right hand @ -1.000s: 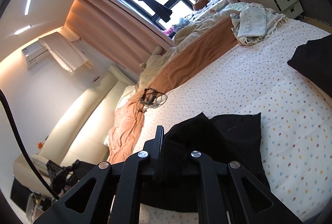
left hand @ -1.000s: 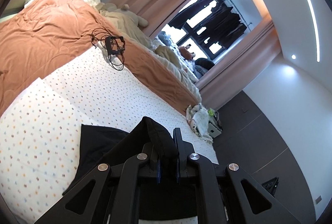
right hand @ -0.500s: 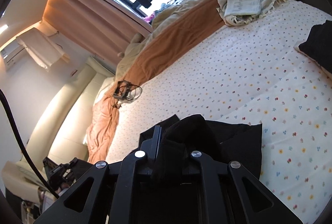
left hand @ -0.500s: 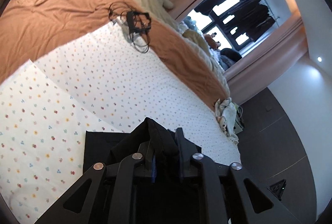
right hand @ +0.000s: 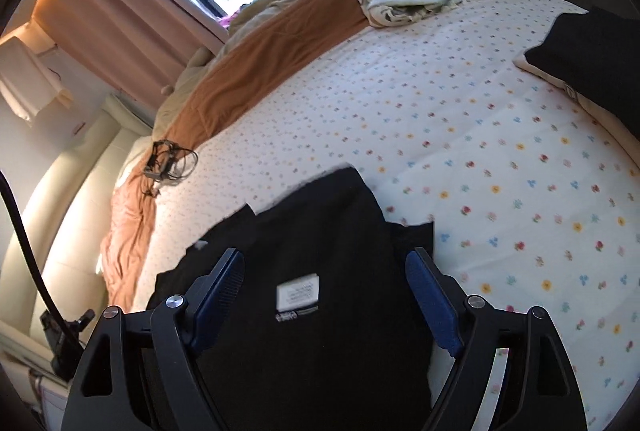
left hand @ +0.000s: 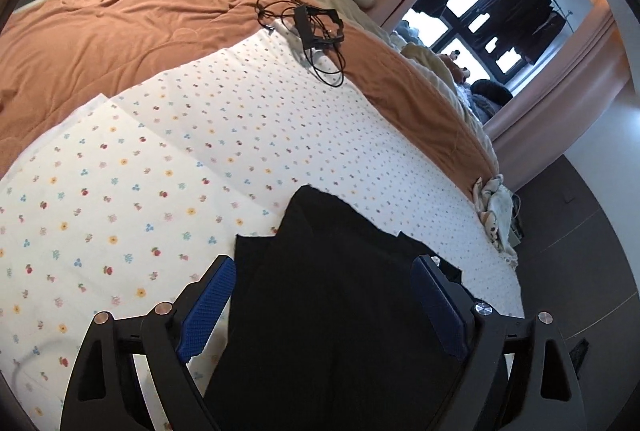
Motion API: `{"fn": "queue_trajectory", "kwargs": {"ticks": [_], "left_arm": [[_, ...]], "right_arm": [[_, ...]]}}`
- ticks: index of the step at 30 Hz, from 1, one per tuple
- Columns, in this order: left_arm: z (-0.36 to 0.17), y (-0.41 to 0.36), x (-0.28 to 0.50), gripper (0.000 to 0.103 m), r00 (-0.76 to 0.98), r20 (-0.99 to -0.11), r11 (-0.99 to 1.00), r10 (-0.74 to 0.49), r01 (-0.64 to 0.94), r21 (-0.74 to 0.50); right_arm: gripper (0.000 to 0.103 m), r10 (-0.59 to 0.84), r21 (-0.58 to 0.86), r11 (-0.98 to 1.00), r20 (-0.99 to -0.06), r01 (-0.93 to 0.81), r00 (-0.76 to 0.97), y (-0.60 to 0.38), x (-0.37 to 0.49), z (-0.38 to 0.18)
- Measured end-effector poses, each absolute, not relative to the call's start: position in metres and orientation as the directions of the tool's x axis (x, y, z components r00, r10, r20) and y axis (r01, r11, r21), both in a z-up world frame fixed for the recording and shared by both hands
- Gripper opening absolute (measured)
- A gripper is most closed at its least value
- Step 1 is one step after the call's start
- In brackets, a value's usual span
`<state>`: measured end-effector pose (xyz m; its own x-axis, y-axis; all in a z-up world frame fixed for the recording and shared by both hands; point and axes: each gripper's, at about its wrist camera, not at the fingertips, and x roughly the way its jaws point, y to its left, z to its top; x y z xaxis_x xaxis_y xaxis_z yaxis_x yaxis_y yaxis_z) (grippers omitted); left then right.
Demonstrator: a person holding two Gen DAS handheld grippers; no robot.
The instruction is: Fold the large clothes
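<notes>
left wrist, black garment (left hand: 332, 295) under spread gripper (left hand: 326, 295)

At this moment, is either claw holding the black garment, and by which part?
Neither. Both the left claw and the right claw have just been opening; the black garment lies between their spread fingers, unpinched.

Black garment (left hand: 332, 295), seemingly folded, on floral sheet (left hand: 168, 167)
</notes>
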<state>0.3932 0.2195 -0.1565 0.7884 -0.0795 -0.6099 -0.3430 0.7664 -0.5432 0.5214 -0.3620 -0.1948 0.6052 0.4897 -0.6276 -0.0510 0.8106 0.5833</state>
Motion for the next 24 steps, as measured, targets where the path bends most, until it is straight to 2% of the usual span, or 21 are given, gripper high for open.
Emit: {"fn": "queue_trajectory", "kwargs": {"ticks": [3,5,10,11,12,13,14,16,18,20,24], "left_arm": [[-0.171,0.218,0.385,0.077,0.764,-0.639,0.769,-0.089,-0.355,-0.532],[-0.181,0.216,0.384,0.066,0.734,-0.673,0.777,-0.094,-0.368,-0.51],[-0.206,0.209,0.387,0.065,0.666,-0.745,0.81,-0.036,-0.417,-0.412],[-0.21,0.208,0.388,0.056,0.662,-0.748,0.812,-0.045,-0.412,-0.414],[-0.214,0.206,0.39,0.049,0.656,-0.752,0.814,-0.058,-0.406,-0.416],[-0.217,0.204,0.392,0.036,0.646,-0.761,0.819,-0.063,-0.403,-0.409],[-0.219,0.202,0.394,0.03,0.63,-0.776,0.829,-0.04,-0.412,-0.378],[-0.218,0.2,0.394,0.025,0.633,-0.774,0.841,-0.014,-0.411,-0.351],[-0.216,0.203,0.393,0.016,0.64,-0.768,0.834,-0.015,-0.416,-0.363],[-0.214,0.207,0.392,0.008,0.653,-0.757,0.827,-0.037,-0.406,-0.39],[-0.208,0.202,0.389,0.006,0.665,-0.746,0.84,-0.028,-0.389,-0.379]], "right_arm": [[0.083,0.478,0.556,0.829,-0.656,-0.054,0.584,-0.363,0.517,-0.203],[0.083,0.463,0.532,0.845,-0.677,-0.055,0.572,-0.362,0.513,-0.209],[0.076,0.424,0.473,0.879,-0.718,-0.06,0.552,-0.356,0.511,-0.222],[0.074,0.42,0.467,0.882,-0.723,-0.061,0.548,-0.355,0.512,-0.225],[0.065,0.419,0.464,0.884,-0.727,-0.061,0.543,-0.353,0.512,-0.227],[0.053,0.42,0.462,0.884,-0.73,-0.062,0.539,-0.352,0.513,-0.23],[0.047,0.414,0.457,0.887,-0.733,-0.06,0.54,-0.352,0.514,-0.231],[0.027,0.394,0.442,0.895,-0.724,-0.058,0.566,-0.353,0.513,-0.229],[0.018,0.38,0.435,0.899,-0.714,-0.053,0.589,-0.357,0.51,-0.226],[0.015,0.371,0.437,0.899,-0.701,-0.045,0.608,-0.36,0.507,-0.223],[0.01,0.353,0.414,0.909,-0.69,-0.056,0.632,-0.359,0.499,-0.218]]}}
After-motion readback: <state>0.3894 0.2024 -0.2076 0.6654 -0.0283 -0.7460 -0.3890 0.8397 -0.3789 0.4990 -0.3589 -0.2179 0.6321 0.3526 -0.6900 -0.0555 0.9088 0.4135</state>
